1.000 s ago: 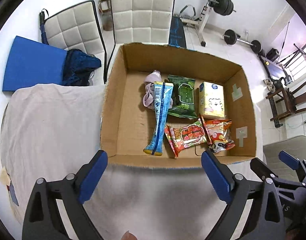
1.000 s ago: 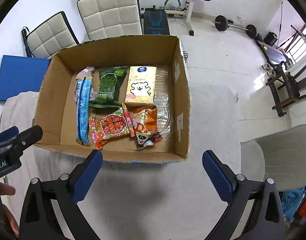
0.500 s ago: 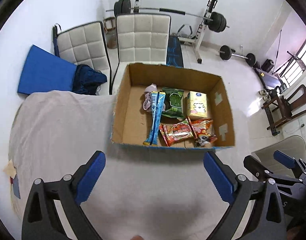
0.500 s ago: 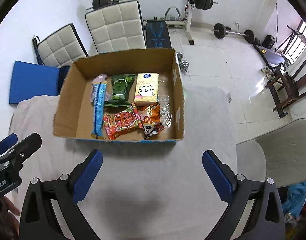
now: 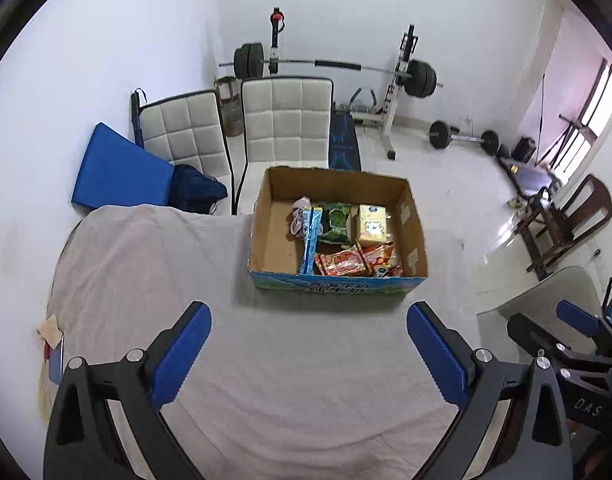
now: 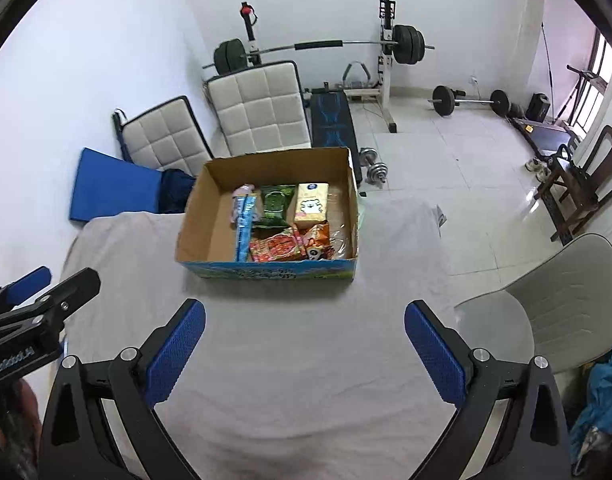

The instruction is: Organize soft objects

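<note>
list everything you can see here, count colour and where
cardboard box: 1, brown with blue printed front, on the cloth-covered table
table cloth: 1, light grey, under the box
long snack pack: 1, blue, left in the box
green packet: 1, back middle of the box
tissue pack: 1, yellow, back right
red snack bag: 1, front middle
orange snack bag: 1, front right
padded chairs: 2, white, behind the table
blue mat: 1, by the wall
barbell rack: 1, far wall
left gripper: 1, black with blue pads, open, empty
right gripper: 1, same, open, empty
</note>
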`<state>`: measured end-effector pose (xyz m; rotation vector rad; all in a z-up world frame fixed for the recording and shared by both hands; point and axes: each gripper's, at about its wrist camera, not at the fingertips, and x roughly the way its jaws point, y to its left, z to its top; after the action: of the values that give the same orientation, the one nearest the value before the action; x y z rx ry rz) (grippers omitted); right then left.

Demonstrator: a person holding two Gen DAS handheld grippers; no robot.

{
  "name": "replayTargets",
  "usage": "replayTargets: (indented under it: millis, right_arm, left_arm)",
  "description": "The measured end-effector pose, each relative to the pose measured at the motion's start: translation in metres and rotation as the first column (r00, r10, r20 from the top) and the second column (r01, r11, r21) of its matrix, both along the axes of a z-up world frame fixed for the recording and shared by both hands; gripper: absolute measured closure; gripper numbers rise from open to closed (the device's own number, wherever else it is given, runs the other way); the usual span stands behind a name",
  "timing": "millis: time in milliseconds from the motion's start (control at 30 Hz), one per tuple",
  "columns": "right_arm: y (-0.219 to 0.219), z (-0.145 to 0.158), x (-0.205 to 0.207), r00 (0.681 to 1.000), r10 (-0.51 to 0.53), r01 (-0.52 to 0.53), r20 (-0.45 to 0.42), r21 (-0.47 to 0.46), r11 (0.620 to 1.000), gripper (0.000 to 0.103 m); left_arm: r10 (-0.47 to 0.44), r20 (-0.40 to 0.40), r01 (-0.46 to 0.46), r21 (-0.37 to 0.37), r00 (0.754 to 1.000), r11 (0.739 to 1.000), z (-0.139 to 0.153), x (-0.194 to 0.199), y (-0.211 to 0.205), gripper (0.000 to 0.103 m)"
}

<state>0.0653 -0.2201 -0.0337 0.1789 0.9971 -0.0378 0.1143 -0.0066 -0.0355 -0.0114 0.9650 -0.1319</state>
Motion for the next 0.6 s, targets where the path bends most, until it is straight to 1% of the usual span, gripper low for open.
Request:
replayTargets:
  millis: [167, 333, 500, 600]
  right_arm:
    - [0.007, 0.029, -0.035, 0.999, 0.022, -0.021, 0.040, -0.014, 1.000, 0.001]
    - [0.013, 0.049, -0.056, 0.998, 0.037, -0.035, 0.052, -0.033, 0.999, 0.001]
    - [0.013, 0.055, -0.058, 0.998, 0.033, -0.031, 0.054, -0.040, 0.999, 0.001]
    - [0.011, 0.060, -0.055, 0.997, 0.021, -0.018, 0.073, -0.040, 0.999, 0.001]
  left_arm:
    - [-0.011, 0.027, 0.011, -0.002, 1.000, 1.000, 0.014, -0.021, 0.001, 0.002]
    - [-0.022, 0.042, 0.022, 0.002, 0.999, 1.000, 0.024, -0.033, -0.002, 0.002]
    - [-0.028, 0.064, 0.027, 0.012, 0.998, 1.000, 0.029, -0.037, -0.005, 0.002]
    - [-0.028, 0.072, 0.027, 0.014, 0.997, 1.000, 0.030, -0.036, -0.006, 0.002]
